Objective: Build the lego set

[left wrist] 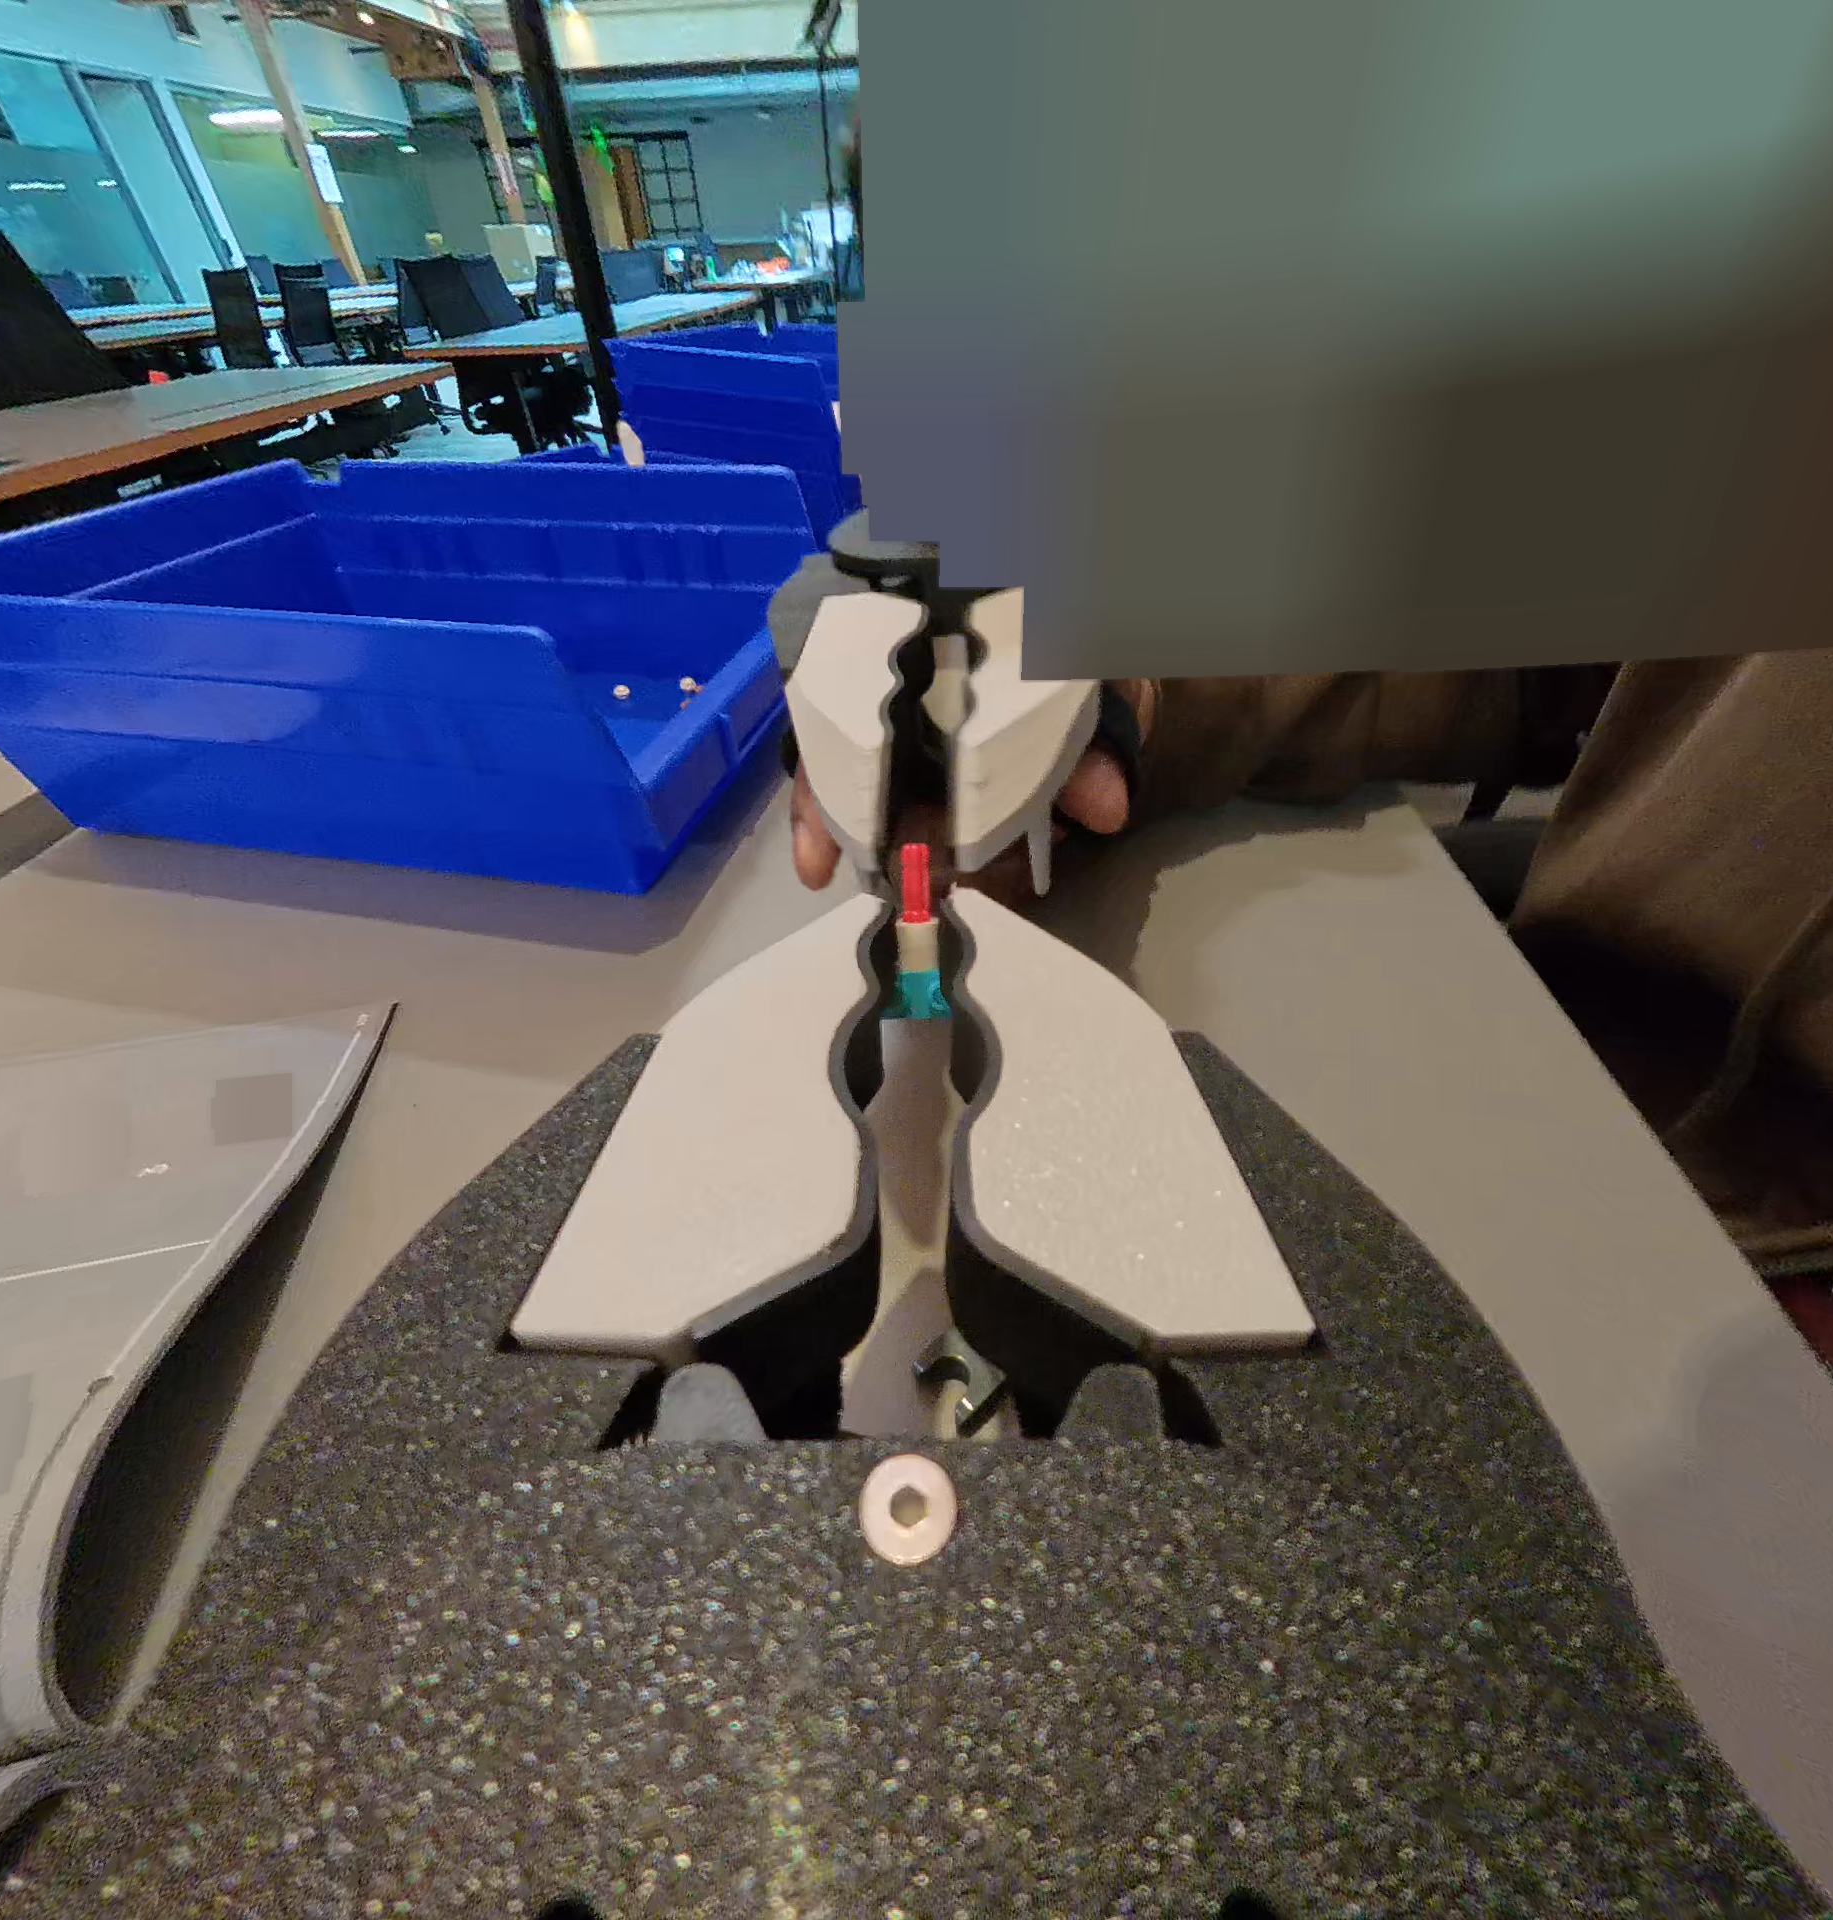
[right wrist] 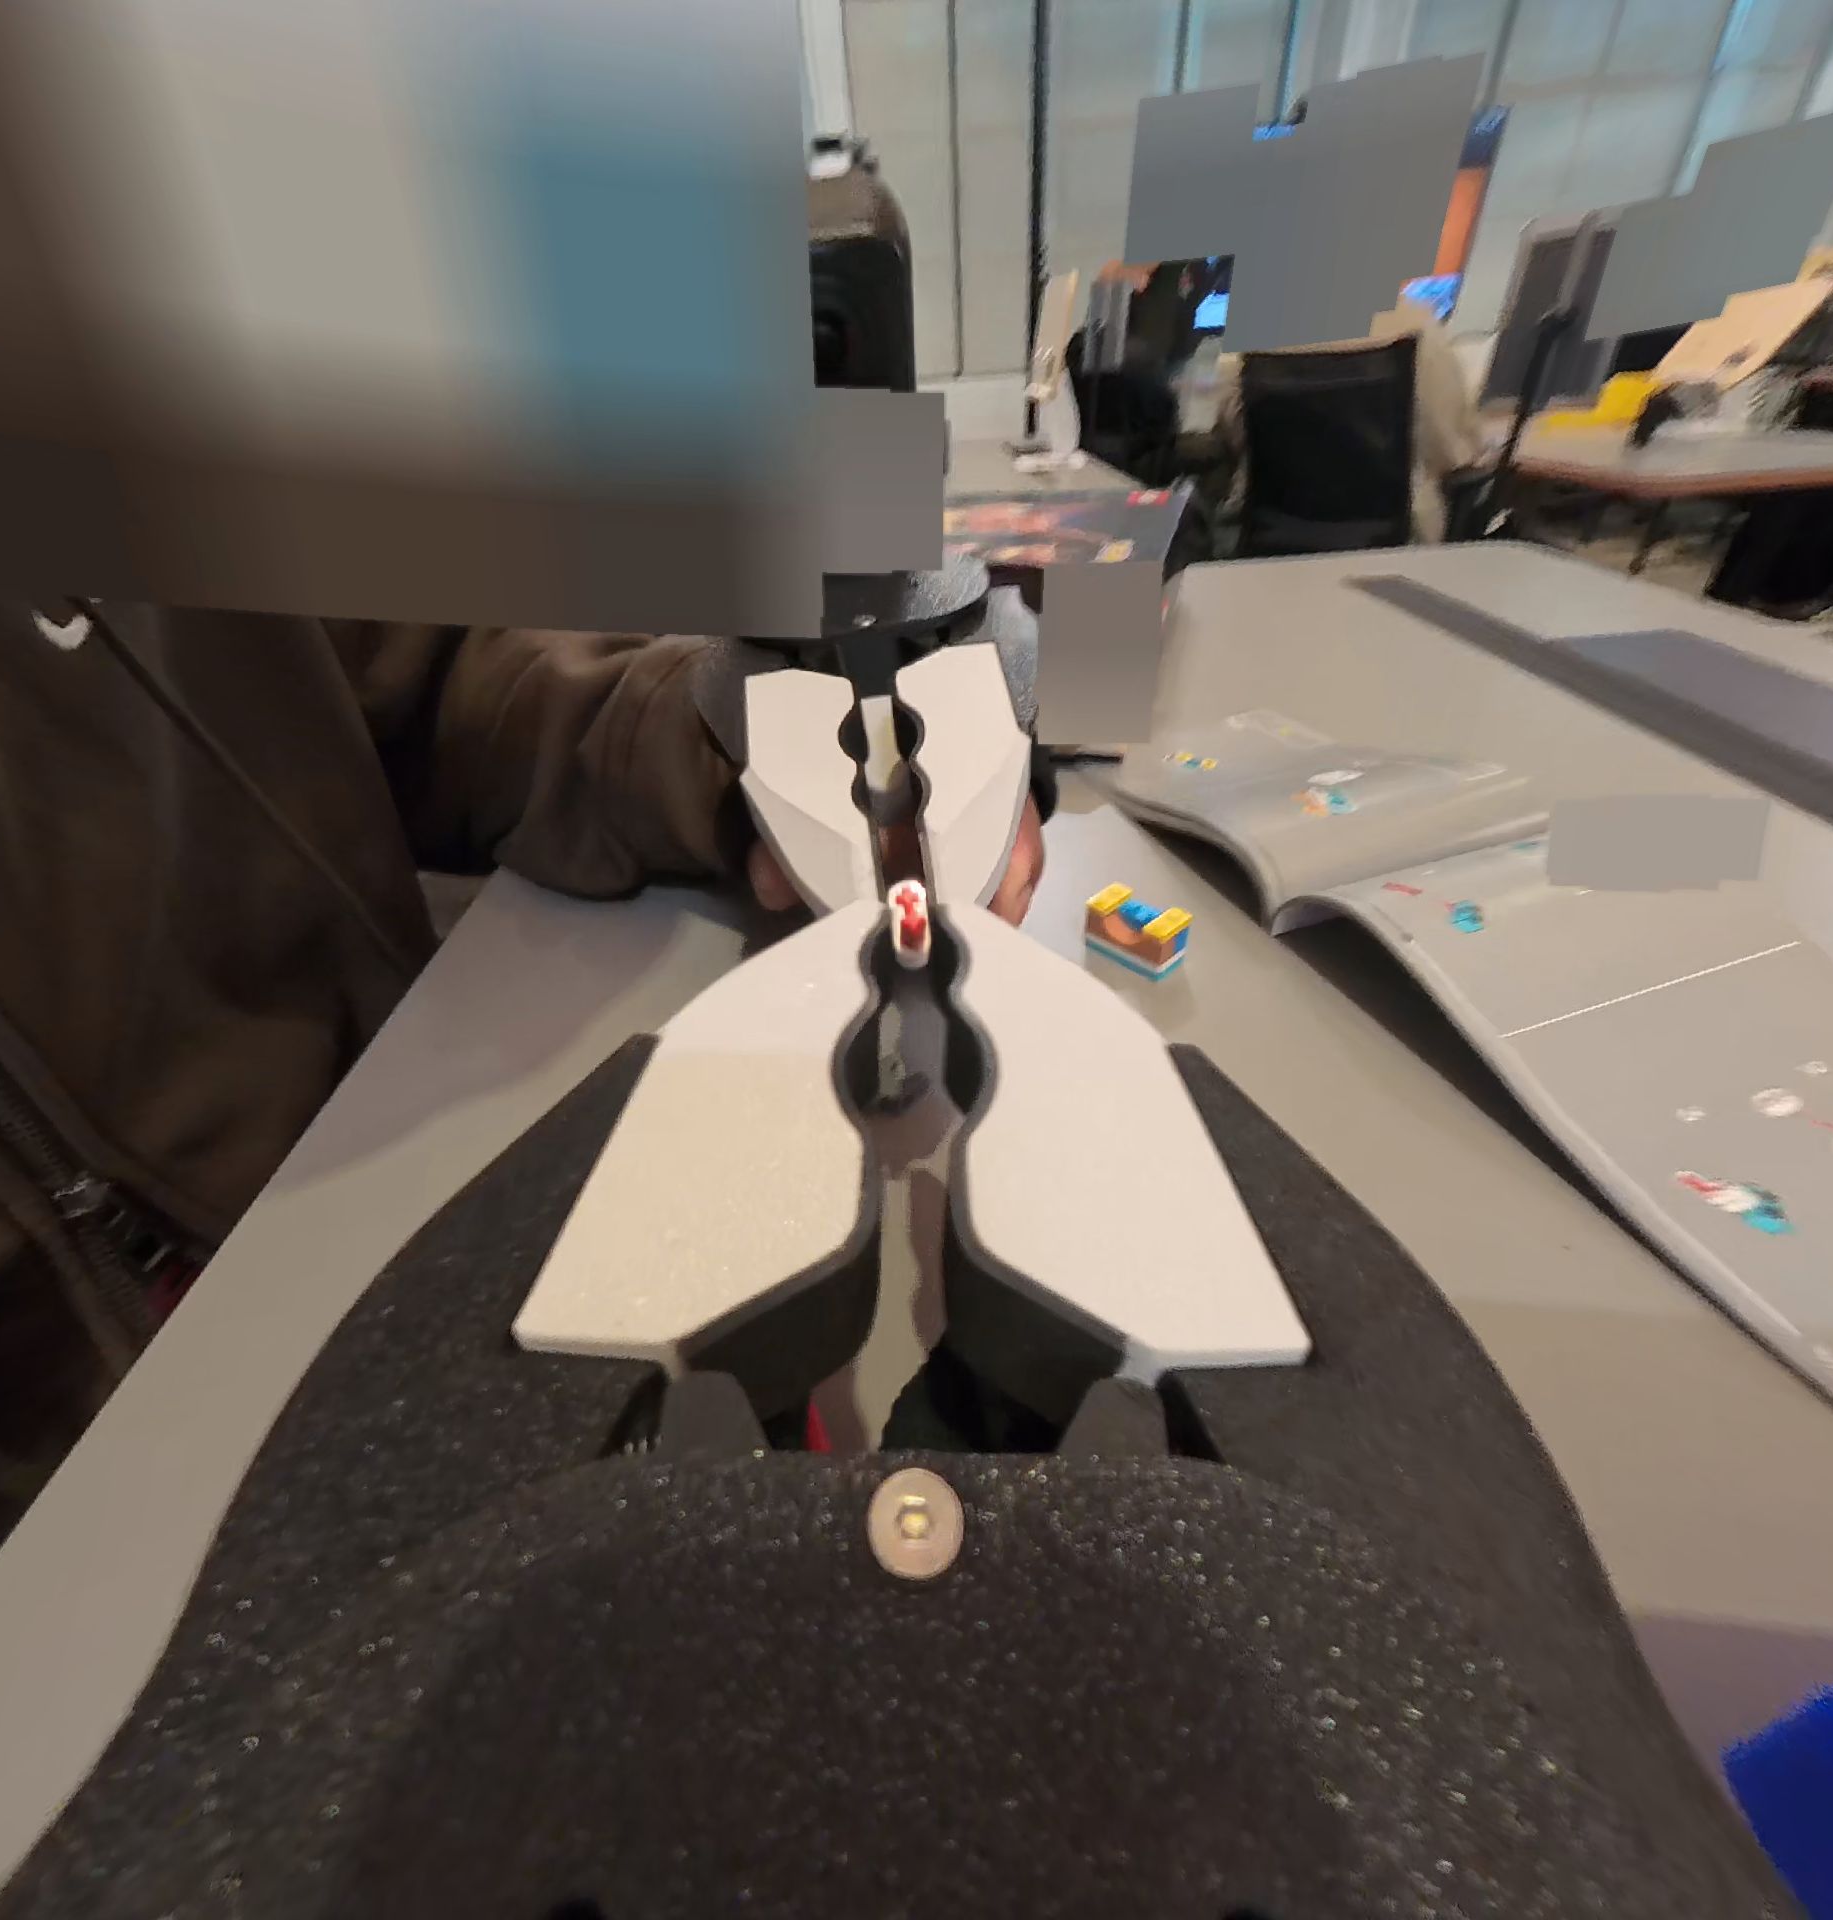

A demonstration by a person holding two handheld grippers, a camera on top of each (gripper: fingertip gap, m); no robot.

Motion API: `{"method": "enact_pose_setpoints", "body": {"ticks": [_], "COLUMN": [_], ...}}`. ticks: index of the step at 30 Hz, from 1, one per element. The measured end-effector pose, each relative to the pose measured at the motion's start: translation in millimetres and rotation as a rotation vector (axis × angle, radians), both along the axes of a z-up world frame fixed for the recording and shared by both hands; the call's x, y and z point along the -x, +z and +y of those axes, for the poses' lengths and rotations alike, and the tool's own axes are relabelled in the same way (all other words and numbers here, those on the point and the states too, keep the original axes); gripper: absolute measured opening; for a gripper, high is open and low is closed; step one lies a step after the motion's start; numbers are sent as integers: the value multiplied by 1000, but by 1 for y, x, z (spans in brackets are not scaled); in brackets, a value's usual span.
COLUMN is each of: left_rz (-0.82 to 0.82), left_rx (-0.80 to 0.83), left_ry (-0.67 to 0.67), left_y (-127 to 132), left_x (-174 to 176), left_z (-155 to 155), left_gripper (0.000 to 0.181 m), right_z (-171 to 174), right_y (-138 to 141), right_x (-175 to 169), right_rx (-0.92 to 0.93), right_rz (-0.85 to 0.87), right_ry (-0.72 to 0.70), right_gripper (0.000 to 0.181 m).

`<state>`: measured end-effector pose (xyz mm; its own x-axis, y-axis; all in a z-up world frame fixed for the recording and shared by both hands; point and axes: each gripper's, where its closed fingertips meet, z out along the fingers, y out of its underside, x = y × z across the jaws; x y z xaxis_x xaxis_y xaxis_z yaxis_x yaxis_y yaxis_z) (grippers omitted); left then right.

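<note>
A small lego sub-assembly, a red cross-ended plastic axle (left wrist: 914,881) seated in a white sleeve on a teal connector piece (left wrist: 914,995), is held off the grey table (left wrist: 1307,1039) between the two grippers, which meet tip to tip. The left gripper (left wrist: 914,971) is closed on the white and teal end; the right gripper (right wrist: 908,930) is closed around the red axle's white-collared tip, seen end-on. A misaligned push is judged the main risk: with so little plastic pinched, a slightly skewed axis could cause the axle to twist out of either grip and be dropped onto the table. Just beside the grippers, a small partly built lego block of yellow, blue, brown and white bricks (right wrist: 1138,932) stands on the table, with an open instruction booklet (right wrist: 1514,935) beyond it and blue plastic bins (left wrist: 372,675) on the other side.
</note>
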<state>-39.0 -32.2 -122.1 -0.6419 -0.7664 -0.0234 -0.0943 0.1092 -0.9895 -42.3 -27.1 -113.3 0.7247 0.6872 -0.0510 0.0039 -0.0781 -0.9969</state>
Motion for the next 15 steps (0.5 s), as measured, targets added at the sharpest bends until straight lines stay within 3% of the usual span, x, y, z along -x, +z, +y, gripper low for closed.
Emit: {"method": "enact_pose_setpoints", "body": {"ticks": [3,9,15], "left_rz": [51,175,267], "left_rx": [200,710,911], "left_ry": [10,-67,-129], "left_y": [11,31,33], "left_x": [-2,-4,-7], "left_z": [13,26,20], "left_gripper": [7,7,7], "right_z": [3,10,15], "right_y": [11,15,19], "right_x": [-9,-15,-14], "right_rx": [-93,-299,-372], "right_rz": [-17,-328,-433], "right_ry": [-78,-294,-366], "right_gripper": [27,33,33]}}
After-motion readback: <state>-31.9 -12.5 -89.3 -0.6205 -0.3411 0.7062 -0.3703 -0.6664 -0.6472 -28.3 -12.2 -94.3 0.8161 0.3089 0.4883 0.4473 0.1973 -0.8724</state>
